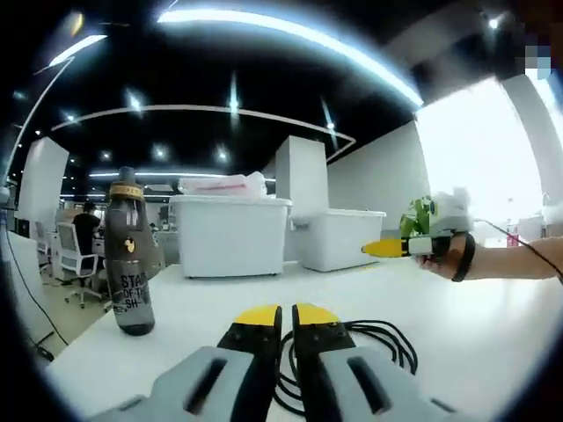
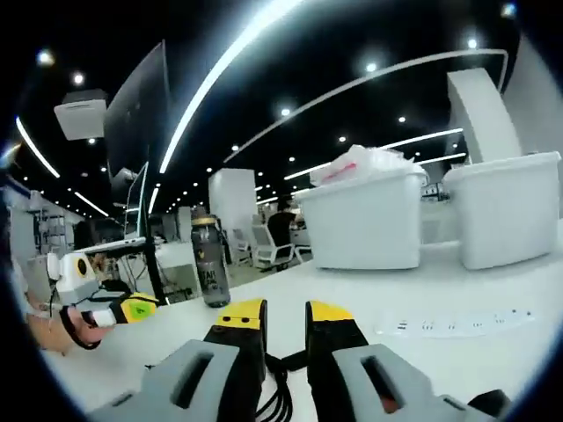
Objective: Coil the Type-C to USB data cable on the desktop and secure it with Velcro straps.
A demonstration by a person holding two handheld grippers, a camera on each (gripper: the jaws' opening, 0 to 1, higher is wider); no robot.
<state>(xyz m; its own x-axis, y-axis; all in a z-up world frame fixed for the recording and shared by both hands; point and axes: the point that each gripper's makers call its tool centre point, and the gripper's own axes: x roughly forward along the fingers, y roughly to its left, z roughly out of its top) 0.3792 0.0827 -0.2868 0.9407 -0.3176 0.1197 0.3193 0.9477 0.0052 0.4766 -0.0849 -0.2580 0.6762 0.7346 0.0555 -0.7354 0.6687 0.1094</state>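
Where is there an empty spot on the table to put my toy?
Bare tabletop lies between the dark bottle and the white bins. Crowded: the black cable by the left gripper; a power strip lies beyond the right gripper.

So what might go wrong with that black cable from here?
The black cable lies in loose loops on the white desk by the left tongs; those loops may spring apart or tangle while being coiled. The dark water bottle stands upright nearby, so a sweeping hand or dragged cable might tip it. In the right gripper view, cable bunches under the right tongs, where it might snag.
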